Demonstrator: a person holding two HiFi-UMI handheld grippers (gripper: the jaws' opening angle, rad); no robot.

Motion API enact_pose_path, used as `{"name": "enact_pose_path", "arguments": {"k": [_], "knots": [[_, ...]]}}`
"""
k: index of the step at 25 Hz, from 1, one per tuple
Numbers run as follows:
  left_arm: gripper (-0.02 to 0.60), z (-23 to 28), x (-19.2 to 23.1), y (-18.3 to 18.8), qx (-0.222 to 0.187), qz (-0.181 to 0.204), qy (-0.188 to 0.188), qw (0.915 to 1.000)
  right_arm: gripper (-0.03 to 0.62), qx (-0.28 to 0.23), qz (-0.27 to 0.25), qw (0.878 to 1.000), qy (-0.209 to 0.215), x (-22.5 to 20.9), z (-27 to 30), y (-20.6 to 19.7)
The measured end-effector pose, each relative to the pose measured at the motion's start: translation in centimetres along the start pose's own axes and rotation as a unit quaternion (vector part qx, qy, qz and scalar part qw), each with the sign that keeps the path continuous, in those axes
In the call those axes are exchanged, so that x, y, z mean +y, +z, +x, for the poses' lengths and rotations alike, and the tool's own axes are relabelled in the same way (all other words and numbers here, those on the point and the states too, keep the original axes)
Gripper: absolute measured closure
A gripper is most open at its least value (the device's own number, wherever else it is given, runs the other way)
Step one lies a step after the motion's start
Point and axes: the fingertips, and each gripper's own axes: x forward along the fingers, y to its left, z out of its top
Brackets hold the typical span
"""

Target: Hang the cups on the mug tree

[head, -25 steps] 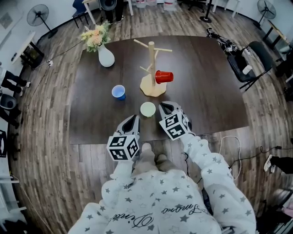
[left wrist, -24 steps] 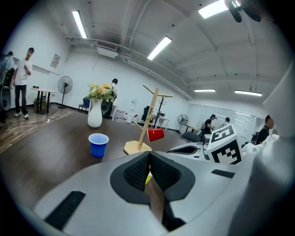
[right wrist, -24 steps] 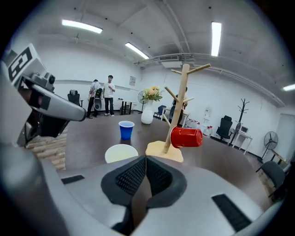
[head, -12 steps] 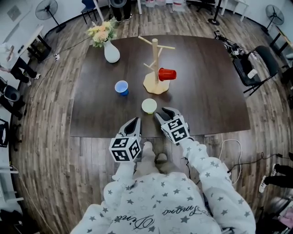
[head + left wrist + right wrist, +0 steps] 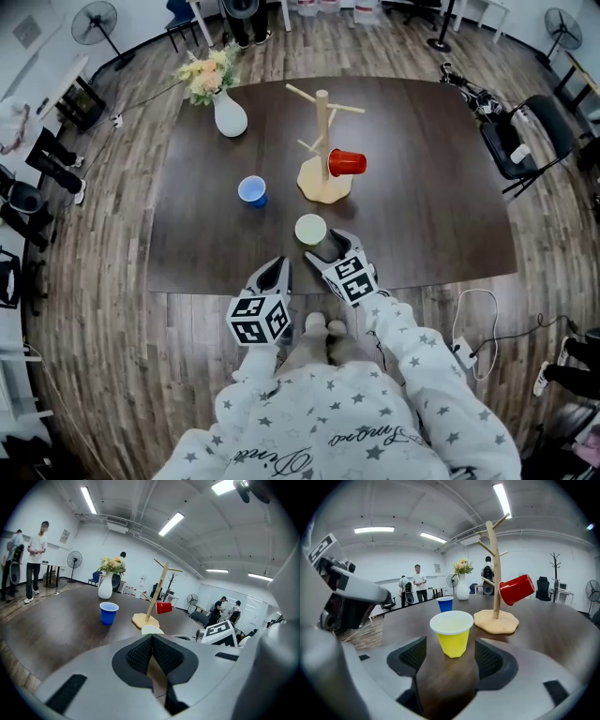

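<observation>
Right gripper point(image 5: 328, 247) nearer, opening astride cup point(image 5: 310, 229)

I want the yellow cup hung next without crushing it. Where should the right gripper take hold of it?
Grip the yellow cup across its side wall just under the rim, coming in level from the near side. It stands upright, mouth up, and tapers downward, so a lower grip could slip. The right gripper is opening, its fingers either side of the cup, not touching.

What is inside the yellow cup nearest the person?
Nothing shows inside the yellow cup: from above, its pale interior looks bare. The right gripper view shows only the upper inner wall; the near rim covers the bottom.
</observation>
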Motion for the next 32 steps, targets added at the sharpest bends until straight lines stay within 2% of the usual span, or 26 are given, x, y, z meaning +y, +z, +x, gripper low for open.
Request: {"name": "enact_pose_path", "arguments": {"k": [7,18,25,32], "knots": [[0.557,0.8,0.6,-0.1,0.014,-0.002,-0.002,0.9999,0.267,0.005,-0.004,1.000,-0.008,-0.6,2.9,0.5],[0.557,1.9,1.7,0.5,0.019,-0.001,-0.009,0.9998,0.283,-0.009,-0.016,1.000,-0.013,-0.9,4.1,1.9],[0.557,2.4,1.6,1.6,0.012,0.004,-0.023,0.9997,0.286,-0.017,0.009,1.000,-0.005,-1.2,2.7,3.4],[0.557,3.0,1.4,2.9,-0.002,0.011,-0.042,0.9991,0.287,-0.050,0.039,0.998,0.008,-1.3,1.3,6.3]]}}
